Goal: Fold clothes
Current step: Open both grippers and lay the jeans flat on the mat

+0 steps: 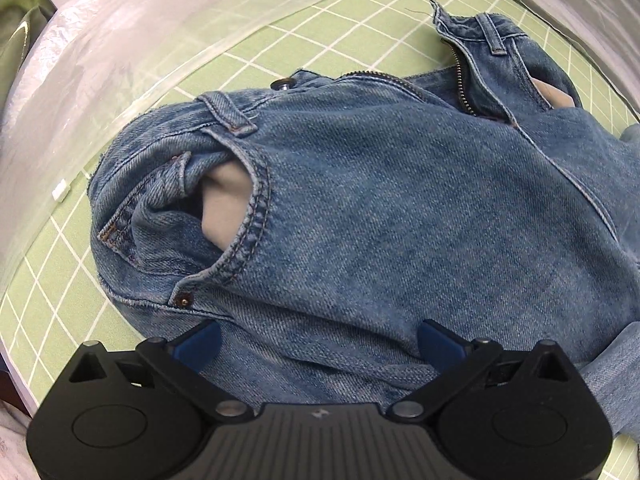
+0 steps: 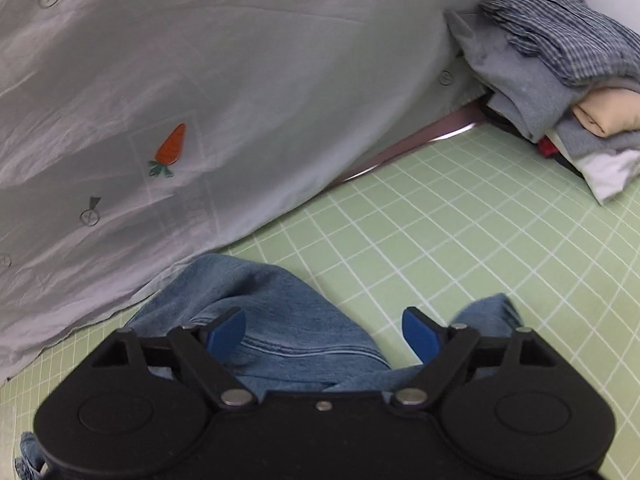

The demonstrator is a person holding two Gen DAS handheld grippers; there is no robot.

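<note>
Blue jeans (image 1: 400, 200) lay crumpled on a green checked mat (image 1: 280, 40), zip undone, while the left gripper (image 1: 318, 344) hovered over the waist with its jaws spread wide and the right gripper (image 2: 324, 332), also wide open, hung above a denim leg (image 2: 280, 304) near a stack of folded clothes (image 2: 560, 80)

I seem to be in a home, carrot-print bedsheet (image 2: 172, 92), green grid mat (image 2: 460, 248), pile of folded laundry (image 2: 560, 80)

left wrist: close above jeans (image 1: 380, 200) waistband | right wrist: low over denim, facing sheet (image 2: 200, 80) | shared: jeans, green mat (image 2: 460, 248)
</note>
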